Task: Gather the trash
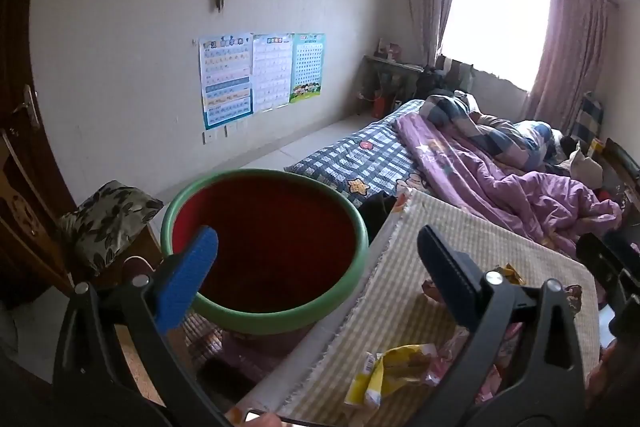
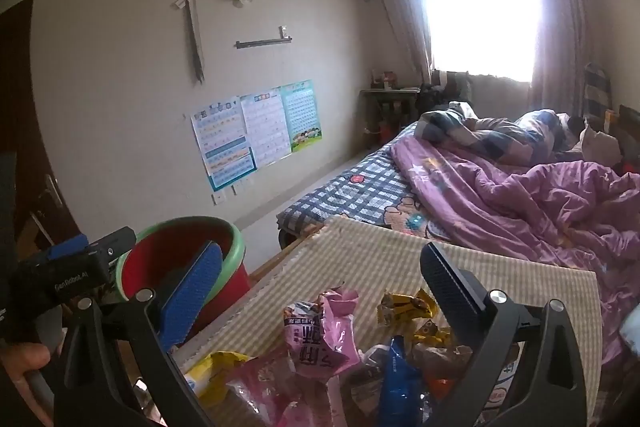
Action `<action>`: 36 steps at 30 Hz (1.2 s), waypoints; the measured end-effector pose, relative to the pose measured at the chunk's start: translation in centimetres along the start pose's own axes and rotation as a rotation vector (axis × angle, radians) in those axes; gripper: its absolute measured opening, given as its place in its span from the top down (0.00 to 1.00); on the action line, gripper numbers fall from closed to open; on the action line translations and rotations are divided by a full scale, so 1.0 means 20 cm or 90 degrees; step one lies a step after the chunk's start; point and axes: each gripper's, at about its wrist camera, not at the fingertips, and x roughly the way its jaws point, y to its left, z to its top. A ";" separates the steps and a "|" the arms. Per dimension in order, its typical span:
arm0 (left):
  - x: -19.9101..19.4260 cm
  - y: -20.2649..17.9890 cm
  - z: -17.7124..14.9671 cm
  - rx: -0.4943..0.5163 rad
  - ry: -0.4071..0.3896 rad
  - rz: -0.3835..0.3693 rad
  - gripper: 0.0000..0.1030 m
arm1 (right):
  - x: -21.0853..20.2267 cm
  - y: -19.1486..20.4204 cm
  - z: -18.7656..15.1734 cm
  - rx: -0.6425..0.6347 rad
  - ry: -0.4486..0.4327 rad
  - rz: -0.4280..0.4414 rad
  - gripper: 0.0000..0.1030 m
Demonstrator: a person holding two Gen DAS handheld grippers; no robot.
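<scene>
Both grippers — left [image 1: 316, 255], right [image 2: 320, 283] — jaws wide, empty, over table edge [image 1: 384, 239] beside bucket [image 1: 264, 323]

I am holding my left gripper [image 1: 318, 247] wide apart, gripping nothing, hovering above the red bucket [image 1: 264, 243]. My right gripper [image 2: 320, 267] is also spread, empty, right of that bucket.

My left claw [image 1: 316, 259] hangs wide open with nothing between its fingers, above the edge where the bin [image 1: 264, 247] meets the table [image 1: 460, 227]. The red, green-rimmed bin stands just beside the table. A yellow wrapper [image 1: 392, 367] lies on the checked cloth near me, another [image 1: 510, 273] farther right.
</scene>
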 end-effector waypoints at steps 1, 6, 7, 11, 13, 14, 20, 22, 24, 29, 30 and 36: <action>-0.01 0.01 0.00 0.001 -0.003 -0.001 0.05 | 0.00 0.00 0.00 0.000 0.001 0.000 0.07; -0.02 0.02 0.00 -0.003 -0.001 0.003 0.05 | 0.01 0.00 -0.02 0.006 0.012 -0.008 0.07; -0.03 0.02 0.01 -0.003 -0.003 0.006 0.05 | 0.01 -0.01 -0.01 0.010 0.013 -0.008 0.07; -0.04 0.05 0.01 0.005 -0.015 0.017 0.05 | 0.00 -0.02 -0.01 0.014 0.013 -0.010 0.07; -0.04 0.06 0.02 0.007 -0.019 0.026 0.05 | 0.00 -0.02 -0.02 0.013 0.013 -0.009 0.07; -0.04 0.07 0.02 0.004 -0.019 0.029 0.05 | 0.00 -0.02 -0.01 0.014 0.013 -0.009 0.07; -0.04 0.09 0.01 -0.003 -0.017 0.028 0.05 | 0.01 -0.01 -0.02 0.007 0.017 -0.007 0.07; -0.03 0.10 0.00 -0.004 -0.015 0.025 0.05 | 0.01 -0.01 -0.02 0.007 0.018 -0.006 0.07; -0.03 0.10 0.00 -0.002 -0.014 0.023 0.05 | 0.01 -0.01 -0.02 0.007 0.018 -0.006 0.07; -0.02 0.10 -0.01 -0.003 -0.012 0.021 0.05 | 0.01 0.00 -0.03 0.008 0.018 -0.005 0.07; -0.03 0.10 -0.01 -0.003 -0.013 0.021 0.05 | 0.02 0.00 -0.03 0.007 0.019 -0.006 0.07; -0.02 0.10 -0.02 -0.006 -0.008 0.024 0.05 | 0.03 0.01 -0.04 0.008 0.021 -0.002 0.07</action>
